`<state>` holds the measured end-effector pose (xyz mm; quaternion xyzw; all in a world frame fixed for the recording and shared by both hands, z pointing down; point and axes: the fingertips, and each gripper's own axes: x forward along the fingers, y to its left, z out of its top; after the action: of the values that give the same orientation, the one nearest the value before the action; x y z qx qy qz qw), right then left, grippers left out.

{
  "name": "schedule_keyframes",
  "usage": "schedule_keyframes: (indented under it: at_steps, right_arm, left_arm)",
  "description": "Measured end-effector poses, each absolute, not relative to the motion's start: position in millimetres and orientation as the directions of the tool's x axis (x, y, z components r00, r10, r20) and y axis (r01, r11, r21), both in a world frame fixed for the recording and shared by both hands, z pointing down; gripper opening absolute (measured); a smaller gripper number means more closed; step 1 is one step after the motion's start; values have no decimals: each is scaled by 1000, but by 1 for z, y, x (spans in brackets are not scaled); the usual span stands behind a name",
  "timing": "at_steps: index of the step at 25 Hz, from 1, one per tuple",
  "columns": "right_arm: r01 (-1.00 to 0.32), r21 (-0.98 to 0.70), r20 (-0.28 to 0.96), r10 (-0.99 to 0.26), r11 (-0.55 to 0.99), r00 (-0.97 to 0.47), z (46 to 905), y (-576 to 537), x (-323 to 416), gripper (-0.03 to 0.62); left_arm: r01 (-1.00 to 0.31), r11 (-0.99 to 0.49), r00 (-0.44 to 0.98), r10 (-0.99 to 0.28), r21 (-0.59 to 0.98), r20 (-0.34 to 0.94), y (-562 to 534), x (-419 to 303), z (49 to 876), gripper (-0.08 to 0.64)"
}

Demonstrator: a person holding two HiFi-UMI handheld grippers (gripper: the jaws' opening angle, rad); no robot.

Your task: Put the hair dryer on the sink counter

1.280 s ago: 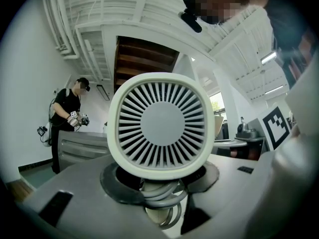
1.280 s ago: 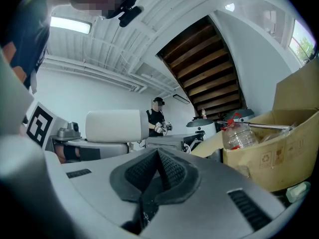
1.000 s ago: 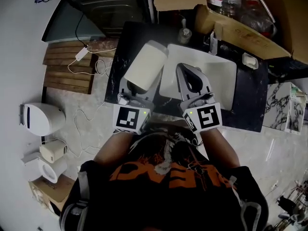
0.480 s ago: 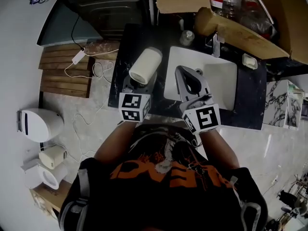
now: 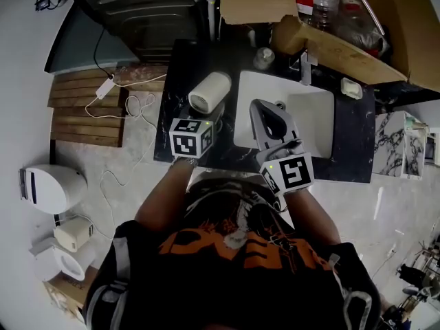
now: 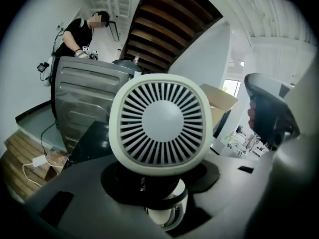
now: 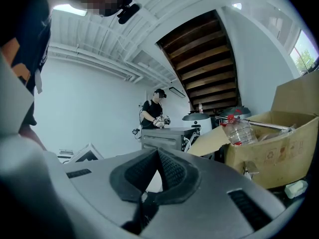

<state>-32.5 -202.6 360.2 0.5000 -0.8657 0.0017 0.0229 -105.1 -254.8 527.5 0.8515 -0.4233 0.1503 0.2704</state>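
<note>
My left gripper [image 5: 207,118] is shut on the handle of a cream hair dryer [image 5: 208,91]. The dryer hangs over the left part of the black sink counter [image 5: 170,119], its barrel lying level. In the left gripper view the dryer's round slotted grille [image 6: 159,121] fills the middle and its handle [image 6: 162,214] runs down between the jaws. Whether the dryer touches the counter I cannot tell. My right gripper [image 5: 266,110] hovers over the front left of the white sink basin [image 5: 313,115]. Its jaws are shut together [image 7: 158,157] with nothing in them.
A faucet [image 5: 304,64], a small bottle [image 5: 263,56] and a soap dish [image 5: 351,88] stand round the basin. Cardboard boxes [image 5: 344,40] with plastic bottles overhang the back. Left of the counter lie a wooden pallet [image 5: 93,108] and a white cord [image 5: 134,102]. A person stands far off.
My left gripper has carried the hair dryer forward and down over the counter's left part, and the barrel has turned to lie level. The right gripper has barely moved.
</note>
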Motion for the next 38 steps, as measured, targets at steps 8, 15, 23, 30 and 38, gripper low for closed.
schedule_keyframes:
  at_steps: [8, 15, 23, 30, 38]
  right_arm:
    - [-866, 20, 45, -866, 500, -498, 359, -213, -39, 14]
    - [-890, -79, 193, -869, 449, -455, 403, -246, -34, 14]
    - [-894, -120, 353, -823, 432, -446, 473, -278, -41, 14]
    - [-878, -150, 396, -786, 455, -475, 502, -292, -56, 14]
    - [-878, -163, 417, -775, 450, -475, 509, -300, -59, 14]
  left_arm:
    - [-852, -420, 520, -612, 312, 596, -290, -110, 556, 210]
    - [-868, -394, 485, -550, 300, 680, -304, -99, 574, 212]
    - [-871, -355, 486, -518, 340, 703, -310, -108, 580, 212]
    - [-874, -322, 483, -503, 363, 716, -324, -109, 597, 219]
    - [-896, -329, 431, -475, 300, 767, -328, -108, 615, 229]
